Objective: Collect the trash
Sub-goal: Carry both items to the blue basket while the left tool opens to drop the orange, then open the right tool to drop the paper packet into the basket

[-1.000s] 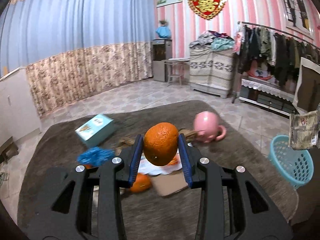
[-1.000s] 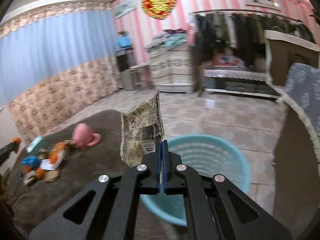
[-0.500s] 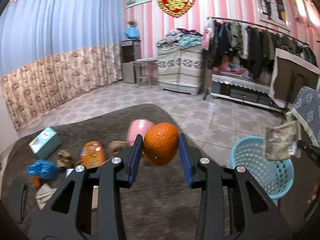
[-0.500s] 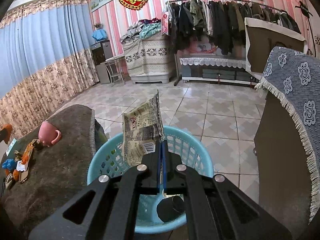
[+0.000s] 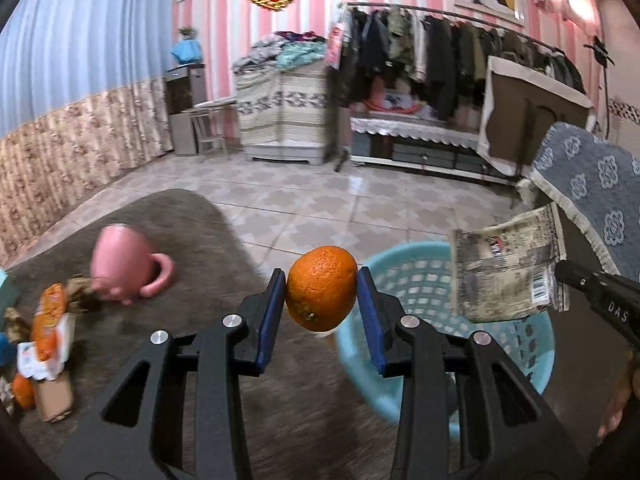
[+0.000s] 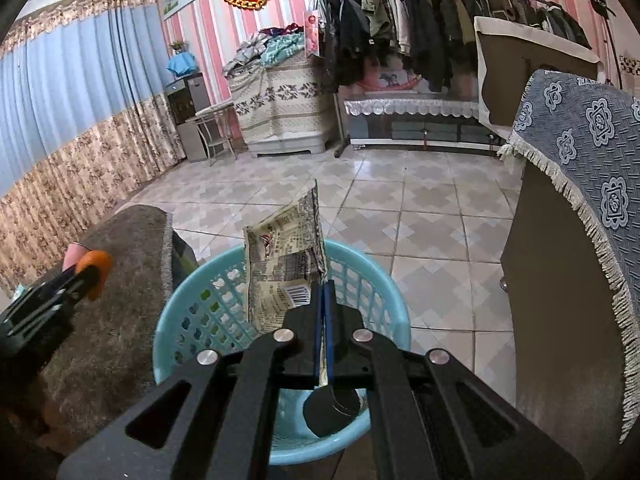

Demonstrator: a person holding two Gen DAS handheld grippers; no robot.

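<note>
The brown table (image 5: 192, 220) fills the left wrist view from 7 to 10 o'clock, its rounded edge just beside the blue basket (image 5: 404, 272) at 4 o'clock. Open tiled floor (image 6: 420, 220) lies beyond the basket. The right gripper (image 6: 325, 292), fully closed, pinches a printed wrapper (image 6: 284, 256) above the basket's mouth. The left gripper (image 5: 322, 292), partly open, clamps an orange (image 5: 322, 288) at the table edge, near the rim.

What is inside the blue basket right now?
In the blue basket, a dark round object lies at the bottom. The right gripper and its printed wrapper cover much of the interior.
</note>
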